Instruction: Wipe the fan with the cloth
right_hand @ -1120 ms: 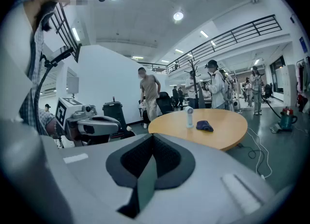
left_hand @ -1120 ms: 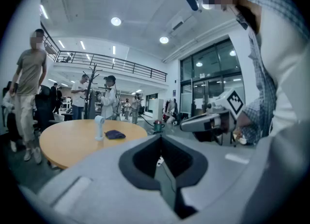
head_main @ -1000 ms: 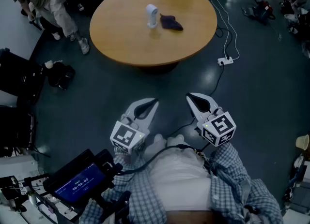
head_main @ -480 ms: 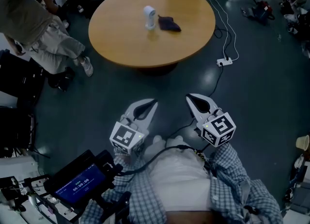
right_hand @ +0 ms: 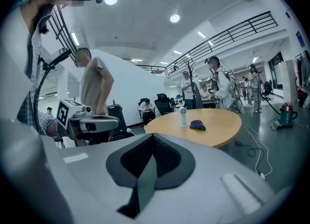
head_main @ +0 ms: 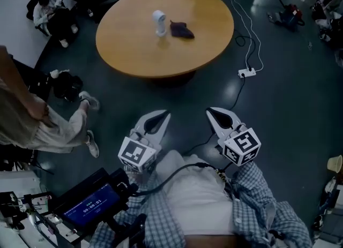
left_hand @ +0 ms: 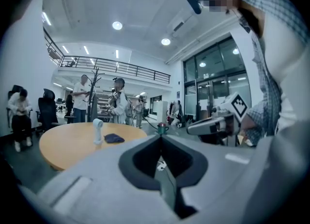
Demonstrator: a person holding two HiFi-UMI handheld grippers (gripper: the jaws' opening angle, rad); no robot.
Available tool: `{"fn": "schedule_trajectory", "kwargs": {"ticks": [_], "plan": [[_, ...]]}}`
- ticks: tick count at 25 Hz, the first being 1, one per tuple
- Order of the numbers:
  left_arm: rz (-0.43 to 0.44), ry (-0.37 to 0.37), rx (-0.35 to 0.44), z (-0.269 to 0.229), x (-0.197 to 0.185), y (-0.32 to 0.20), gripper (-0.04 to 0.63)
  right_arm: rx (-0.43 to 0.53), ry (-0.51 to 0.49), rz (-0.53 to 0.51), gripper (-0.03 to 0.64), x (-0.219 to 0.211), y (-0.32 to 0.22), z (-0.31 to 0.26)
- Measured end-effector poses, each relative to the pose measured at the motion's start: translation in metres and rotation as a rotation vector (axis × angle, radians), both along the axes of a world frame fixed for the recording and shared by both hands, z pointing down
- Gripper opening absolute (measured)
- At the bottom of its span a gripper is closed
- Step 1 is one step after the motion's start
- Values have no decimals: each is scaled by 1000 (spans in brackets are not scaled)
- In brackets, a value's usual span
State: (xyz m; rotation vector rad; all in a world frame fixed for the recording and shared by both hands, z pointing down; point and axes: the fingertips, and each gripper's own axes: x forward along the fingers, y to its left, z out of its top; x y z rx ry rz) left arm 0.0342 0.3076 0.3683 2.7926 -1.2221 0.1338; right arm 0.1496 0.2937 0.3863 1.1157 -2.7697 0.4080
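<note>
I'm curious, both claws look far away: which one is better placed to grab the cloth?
Probably the right gripper: the dark cloth lies right of the white fan, on its side. The left gripper is equally shut, empty and far from the round table.

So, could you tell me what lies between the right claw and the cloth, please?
Between the right claw and the cloth, the head view shows only bare floor and the top of the round table.

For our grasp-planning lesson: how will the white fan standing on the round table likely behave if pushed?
The fan stands upright, tall on a narrow base, so a high push would probably tip it. It looks small and rigid, so likely light.
</note>
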Motion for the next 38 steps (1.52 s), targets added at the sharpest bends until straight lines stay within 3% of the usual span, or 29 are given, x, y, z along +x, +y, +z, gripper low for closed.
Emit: {"fn": "schedule_trajectory", "kwargs": {"ticks": [13,26,32,38], "plan": [[-8,4,-6,15,-5,-42,2,-23,5,23,3,8,-40,18],[56,-27,1,18,-51,-204,2,8,30,40,3,-53,-216,4],[96,-46,-46,28,-89,-287,2,-31,64,60,3,-94,-295,11],[47,-70,-57,59,-95,-346,94,-106,103,67,3,-91,-324,31]]}}
